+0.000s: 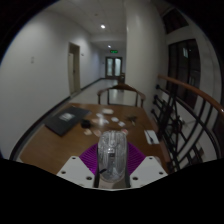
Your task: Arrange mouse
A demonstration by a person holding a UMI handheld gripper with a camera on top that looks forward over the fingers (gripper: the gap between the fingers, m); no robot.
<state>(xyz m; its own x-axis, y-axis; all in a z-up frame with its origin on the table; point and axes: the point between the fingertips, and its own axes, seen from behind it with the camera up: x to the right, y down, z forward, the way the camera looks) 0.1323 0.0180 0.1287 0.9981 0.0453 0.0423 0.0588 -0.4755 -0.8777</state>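
Note:
A grey, glossy mouse (112,152) stands upright between my gripper's (112,165) two fingers, with the purple pads (92,158) pressing on both of its sides. The gripper is shut on the mouse and holds it above the near end of a long wooden table (60,145). The mouse's lower end is hidden between the fingers.
On the table ahead lie a black laptop or mat (62,122) at the left, a few small items (105,111) in the middle and a white object (150,136) at the right. A dark railing (185,110) runs along the right. A chair (122,95) stands at the far end.

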